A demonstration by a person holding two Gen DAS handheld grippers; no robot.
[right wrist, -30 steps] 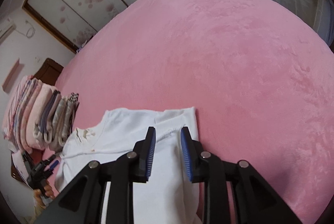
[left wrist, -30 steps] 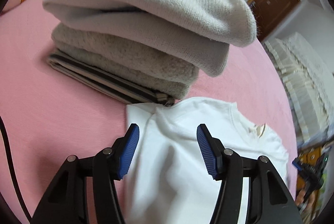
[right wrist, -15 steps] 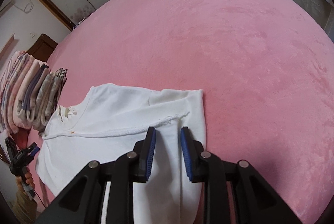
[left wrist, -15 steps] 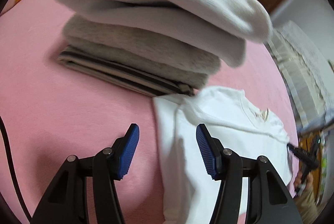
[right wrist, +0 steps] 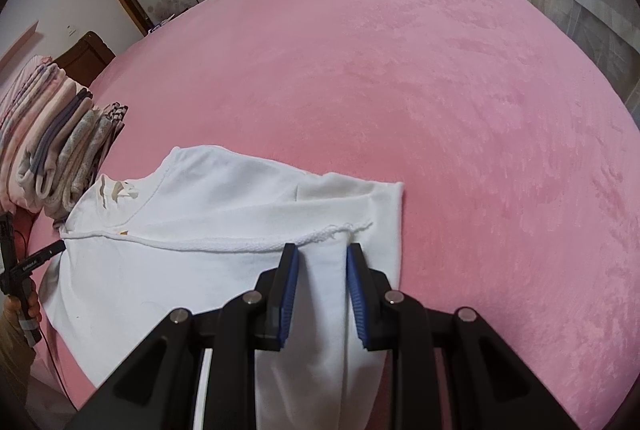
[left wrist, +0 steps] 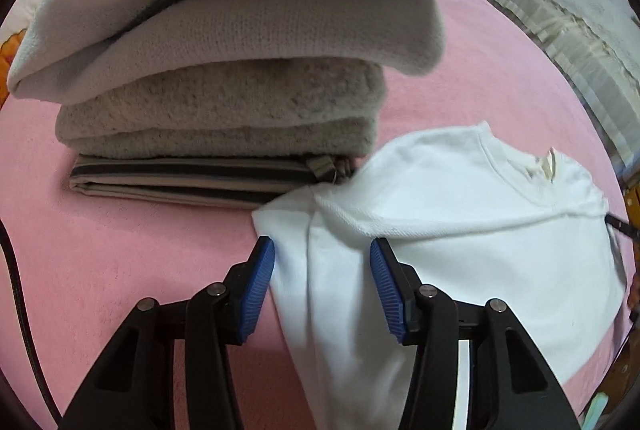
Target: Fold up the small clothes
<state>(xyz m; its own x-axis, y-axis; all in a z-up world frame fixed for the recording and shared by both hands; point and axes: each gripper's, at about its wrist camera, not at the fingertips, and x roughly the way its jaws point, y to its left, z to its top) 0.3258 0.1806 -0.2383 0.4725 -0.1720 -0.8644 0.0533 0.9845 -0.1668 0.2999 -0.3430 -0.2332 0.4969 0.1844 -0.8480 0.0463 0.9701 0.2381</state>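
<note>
Squarely between both fingers (left wrist: 382, 294), shirt (left wrist: 480, 238)

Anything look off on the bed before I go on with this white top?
One thing: the white top has small yellowish stains at its neckline. The stack of folded clothes looks uneven, its top sweater overhanging the layers below. Nothing spilled or torn.

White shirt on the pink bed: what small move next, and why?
Probably finish closing the left gripper on the white shirt: its jaws are closing with the shirt's side fold between them, not yet pinched. The right gripper straddles the opposite fold.
</note>
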